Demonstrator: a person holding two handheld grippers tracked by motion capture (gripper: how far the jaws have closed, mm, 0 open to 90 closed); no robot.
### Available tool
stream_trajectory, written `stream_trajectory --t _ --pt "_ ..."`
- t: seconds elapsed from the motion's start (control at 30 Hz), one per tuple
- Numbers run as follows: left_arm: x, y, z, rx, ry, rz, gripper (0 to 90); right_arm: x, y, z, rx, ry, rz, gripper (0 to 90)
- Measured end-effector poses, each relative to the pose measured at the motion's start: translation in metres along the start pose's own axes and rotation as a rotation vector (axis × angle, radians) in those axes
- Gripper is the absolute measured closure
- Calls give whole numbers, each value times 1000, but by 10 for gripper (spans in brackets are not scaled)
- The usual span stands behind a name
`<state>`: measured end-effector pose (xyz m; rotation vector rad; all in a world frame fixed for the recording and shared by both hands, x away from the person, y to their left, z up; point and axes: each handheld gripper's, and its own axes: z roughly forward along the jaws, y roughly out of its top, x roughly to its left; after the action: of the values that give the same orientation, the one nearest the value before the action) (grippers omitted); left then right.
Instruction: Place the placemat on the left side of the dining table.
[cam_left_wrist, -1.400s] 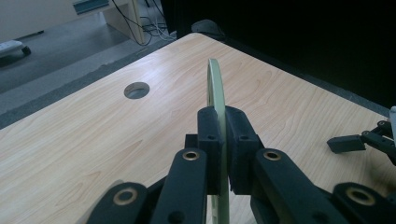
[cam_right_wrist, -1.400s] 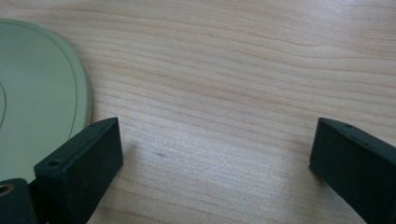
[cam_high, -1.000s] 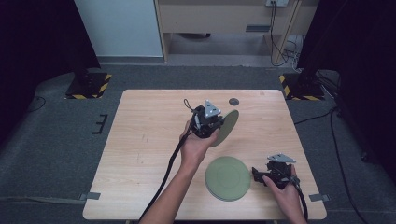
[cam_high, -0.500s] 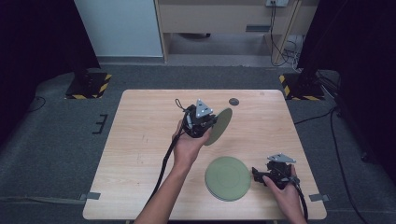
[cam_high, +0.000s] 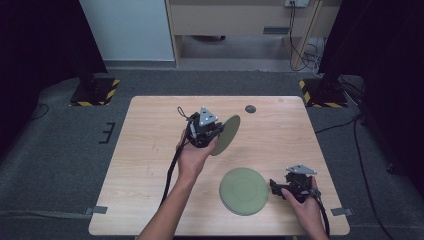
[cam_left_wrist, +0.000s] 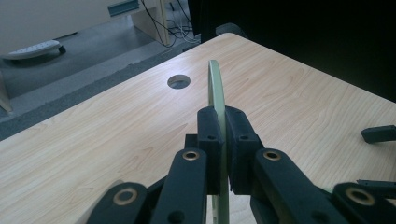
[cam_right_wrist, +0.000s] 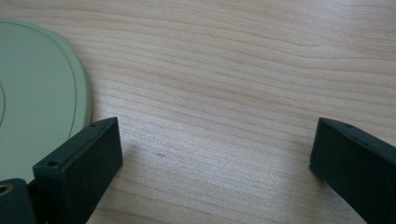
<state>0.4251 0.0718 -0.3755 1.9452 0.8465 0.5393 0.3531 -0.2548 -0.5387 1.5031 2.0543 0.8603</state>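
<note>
My left gripper (cam_high: 216, 134) is shut on the rim of a pale green plate (cam_high: 227, 134) and holds it tilted on edge above the middle of the wooden table (cam_high: 150, 165). In the left gripper view the plate (cam_left_wrist: 215, 88) stands edge-on, pinched between the two black pads (cam_left_wrist: 209, 140). More green plates (cam_high: 244, 191) lie stacked flat near the table's front edge. Just right of that stack rests my right gripper (cam_high: 274, 186), low over the table and open, nothing between its fingers (cam_right_wrist: 81, 161). The stack's rim (cam_right_wrist: 42, 102) lies to the left of them.
A round cable hole (cam_high: 250, 108) sits in the table near its far edge, also seen beyond the held plate (cam_left_wrist: 178, 81). Black stands with yellow-striped feet (cam_high: 95, 90) flank the table's far corners. Cables trail from both grippers toward the front edge.
My left hand has carried the held plate up-left in the picture, farther from the stack. The right gripper has stayed where it was.
</note>
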Motion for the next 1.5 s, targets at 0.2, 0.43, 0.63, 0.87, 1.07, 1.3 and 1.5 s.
stream_trajectory --t 0.2,0.43,0.63,0.87,1.07,1.3,1.5 --pt "5 -1 -5 -4 9 -1 858 0 0 0 0 -1 0 27" --pt "13 -5 -12 -4 24 -14 858 0 0 0 0 -1 0 27" --pt "21 -8 -19 -2 40 -19 858 0 0 0 0 -2 -1 26" --pt "28 -12 -24 -3 56 -32 858 0 0 0 -1 -3 2 25" --pt "32 -14 -27 0 63 -36 858 0 0 0 -1 -3 1 25" --pt "36 -15 -30 -1 72 -36 858 0 0 0 -1 -3 2 25" --pt "40 -16 -33 3 82 -40 858 1 0 0 -1 -3 2 25"
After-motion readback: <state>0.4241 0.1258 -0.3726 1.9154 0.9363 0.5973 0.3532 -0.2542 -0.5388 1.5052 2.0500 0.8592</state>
